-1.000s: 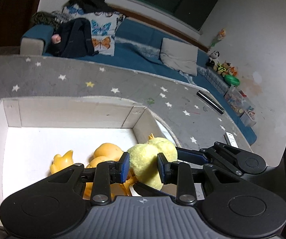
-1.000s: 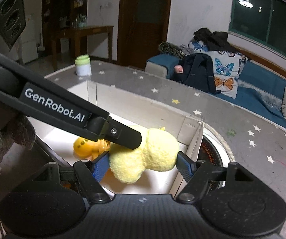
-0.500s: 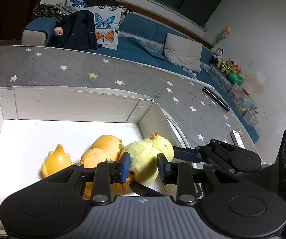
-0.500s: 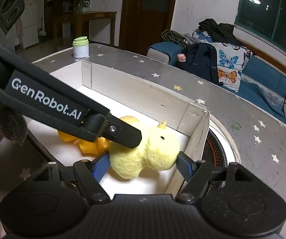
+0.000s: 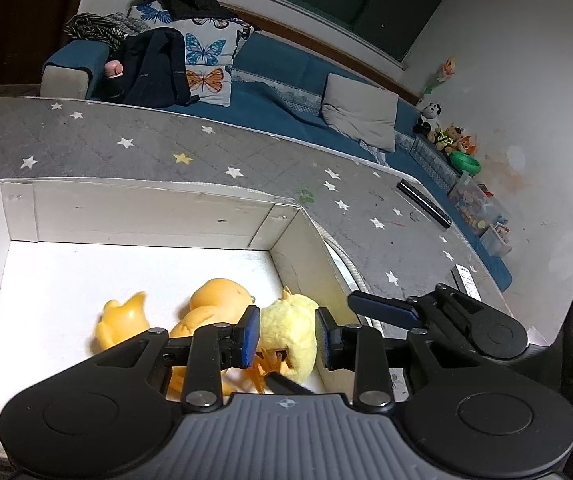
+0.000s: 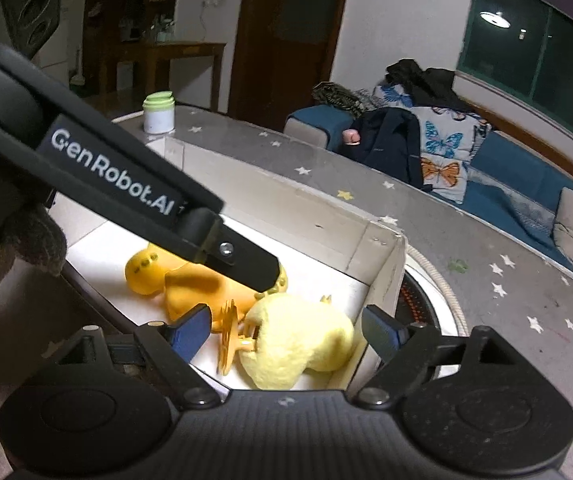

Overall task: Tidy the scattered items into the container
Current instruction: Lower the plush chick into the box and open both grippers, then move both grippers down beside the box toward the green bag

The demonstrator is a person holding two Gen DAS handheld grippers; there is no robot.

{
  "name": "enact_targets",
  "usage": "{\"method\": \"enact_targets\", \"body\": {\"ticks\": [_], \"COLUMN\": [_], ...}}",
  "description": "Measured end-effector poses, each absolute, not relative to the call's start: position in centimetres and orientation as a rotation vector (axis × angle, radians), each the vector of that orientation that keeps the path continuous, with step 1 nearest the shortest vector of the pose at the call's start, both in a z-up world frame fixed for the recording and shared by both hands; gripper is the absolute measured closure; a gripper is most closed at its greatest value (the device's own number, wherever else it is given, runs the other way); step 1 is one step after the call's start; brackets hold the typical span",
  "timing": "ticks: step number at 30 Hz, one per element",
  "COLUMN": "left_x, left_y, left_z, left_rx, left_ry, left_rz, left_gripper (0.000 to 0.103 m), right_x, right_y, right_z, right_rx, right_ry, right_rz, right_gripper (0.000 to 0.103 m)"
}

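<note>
Yellow plush chick (image 6: 298,340) lying in the white box (image 6: 286,216), at its 4 o'clock corner beside orange rubber ducks (image 6: 190,280). Right hand-held gripper (image 6: 286,330) opening, pads clear; lift straight out. Left hand-held gripper (image 5: 286,338) half spread, pinching nothing.

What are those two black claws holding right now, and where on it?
Nothing. The right gripper is opening around the fluffy yellow plush chick, pads clear of it, chick in the white cardboard box. The left gripper hangs empty.
</note>
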State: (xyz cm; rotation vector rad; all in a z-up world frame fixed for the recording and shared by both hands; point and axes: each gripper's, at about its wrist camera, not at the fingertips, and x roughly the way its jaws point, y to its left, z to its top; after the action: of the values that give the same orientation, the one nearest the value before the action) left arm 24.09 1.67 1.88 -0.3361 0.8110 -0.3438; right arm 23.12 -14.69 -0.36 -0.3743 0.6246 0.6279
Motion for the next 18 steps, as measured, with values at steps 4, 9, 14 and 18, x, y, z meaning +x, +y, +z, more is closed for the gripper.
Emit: {"method": "enact_targets", "body": {"ticks": [4,9,14,18], "left_x": [23.3,21.8,20.2,18.9], "left_y": [1.7,1.6,1.5,1.3], "left_z": [2.3,2.7,2.9,2.7], "left_rx": [-0.325,-0.307,-0.285,-0.264], "left_ry": [0.798,0.779,0.765,0.761], "left_rz": [-0.346,-0.345,-0.344,-0.338], "left_gripper": [0.071,0.071,0.071,0.07], "right_x": [22.3,20.7,18.8,17.4], "right_y": [-15.6,-17.0,-18.4,-19.1], "right_z": [0.1,0.5,0.8,0.4], "right_rx": [-0.329,-0.268,-0.203,-0.181], "right_ry": [0.615,0.602,0.598,0.607], "right_rz": [0.612,0.584,0.563,0.545], "right_gripper": [0.019,0.018,0.018,0.018]}}
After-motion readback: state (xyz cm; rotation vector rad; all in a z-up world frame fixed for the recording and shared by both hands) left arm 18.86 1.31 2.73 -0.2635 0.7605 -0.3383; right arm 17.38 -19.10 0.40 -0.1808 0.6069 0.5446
